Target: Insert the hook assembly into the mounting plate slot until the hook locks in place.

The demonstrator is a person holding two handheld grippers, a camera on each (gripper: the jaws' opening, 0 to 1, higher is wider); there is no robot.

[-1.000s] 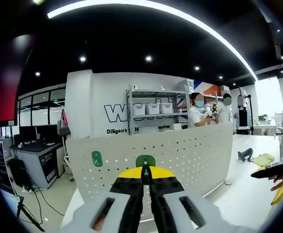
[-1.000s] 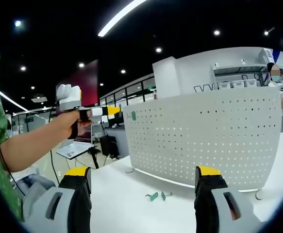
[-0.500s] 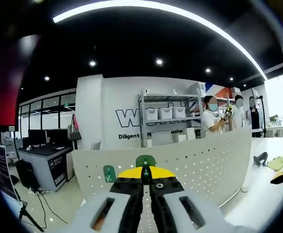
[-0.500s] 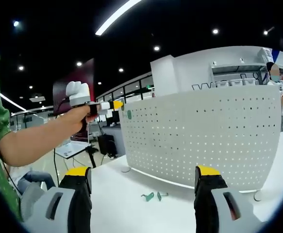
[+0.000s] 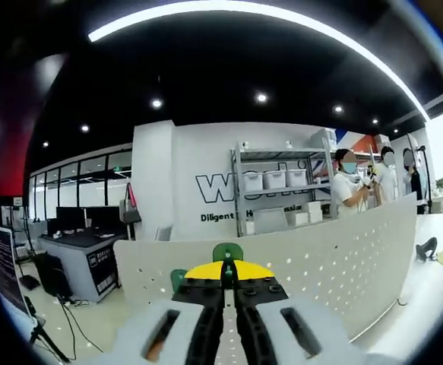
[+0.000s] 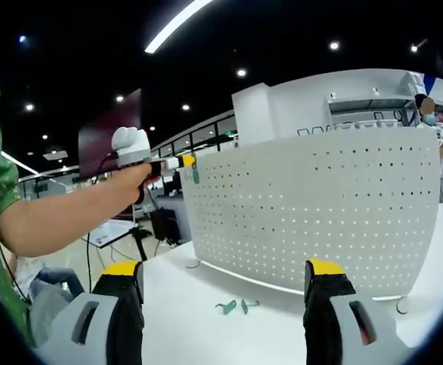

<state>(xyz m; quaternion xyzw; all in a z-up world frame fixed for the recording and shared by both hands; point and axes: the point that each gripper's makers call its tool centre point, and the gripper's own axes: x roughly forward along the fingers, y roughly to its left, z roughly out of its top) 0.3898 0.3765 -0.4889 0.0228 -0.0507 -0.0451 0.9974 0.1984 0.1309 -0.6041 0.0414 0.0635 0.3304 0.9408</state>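
Note:
My left gripper (image 5: 227, 268) is shut on a small green hook (image 5: 227, 252) that sticks up from its yellow-tipped jaws, close to the top edge of the white perforated mounting plate (image 5: 335, 255). A second green hook (image 5: 177, 278) sits on the plate just left of the jaws. In the right gripper view a person's hand holds the left gripper (image 6: 183, 161) against the upper left corner of the plate (image 6: 320, 213), where a green hook (image 6: 195, 174) shows. My right gripper (image 6: 223, 268) hangs open above the table with nothing between its jaws.
Two loose green hooks (image 6: 235, 306) lie on the white table (image 6: 183, 319) in front of the plate. The person's bare forearm (image 6: 61, 220) crosses the left side. Shelving (image 5: 274, 190) and standing people (image 5: 350, 182) are far behind the plate.
The left gripper with its hook has moved nearer to the plate's upper left edge. The right gripper stays open and nearly still.

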